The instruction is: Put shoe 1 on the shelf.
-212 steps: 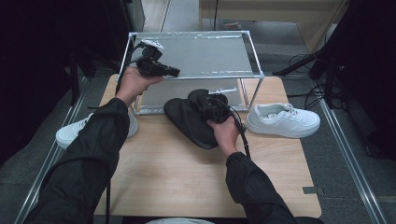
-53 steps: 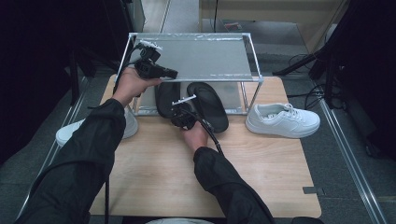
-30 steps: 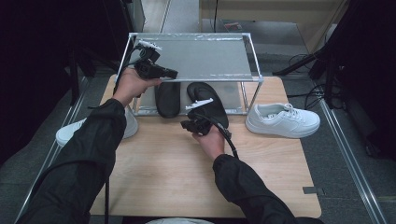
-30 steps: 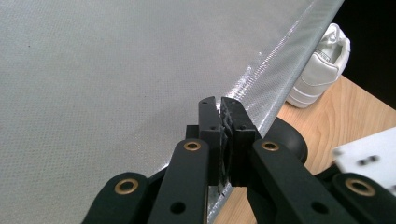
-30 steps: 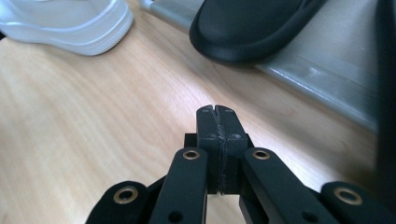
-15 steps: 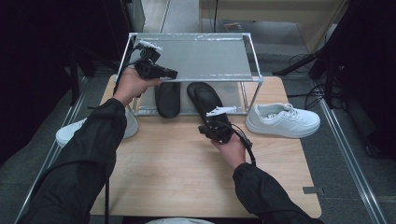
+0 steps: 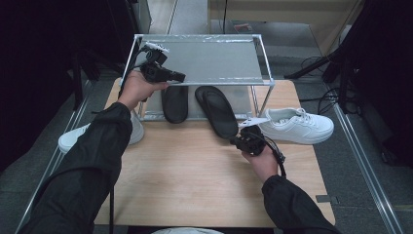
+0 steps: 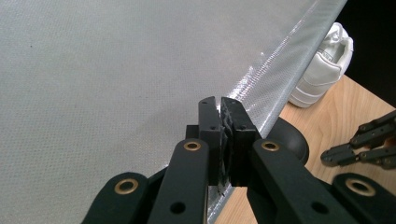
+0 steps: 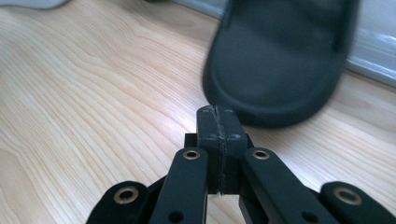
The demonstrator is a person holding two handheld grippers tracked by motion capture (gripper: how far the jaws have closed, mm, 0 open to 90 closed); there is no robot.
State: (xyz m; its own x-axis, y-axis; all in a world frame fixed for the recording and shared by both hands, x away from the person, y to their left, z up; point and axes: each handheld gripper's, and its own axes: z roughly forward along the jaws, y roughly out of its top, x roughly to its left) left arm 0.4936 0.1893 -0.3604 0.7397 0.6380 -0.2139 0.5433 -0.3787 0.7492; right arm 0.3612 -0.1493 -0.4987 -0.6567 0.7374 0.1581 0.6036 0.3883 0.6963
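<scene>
Right gripper (image 7: 238, 141), jaws closed empty, low centre by sandal (image 7: 216, 111): could shove it crooked. Left gripper (image 7: 179, 76), jaws closed, upper left.

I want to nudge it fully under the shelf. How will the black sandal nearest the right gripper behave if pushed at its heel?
The black sandal lies flat on its broad sole, so it will probably slide, not tip or roll. It looks like thin foam or rubber, so likely light and somewhat bendy. It lies skewed on the wooden table, so the shut right gripper may pivot it.
</scene>
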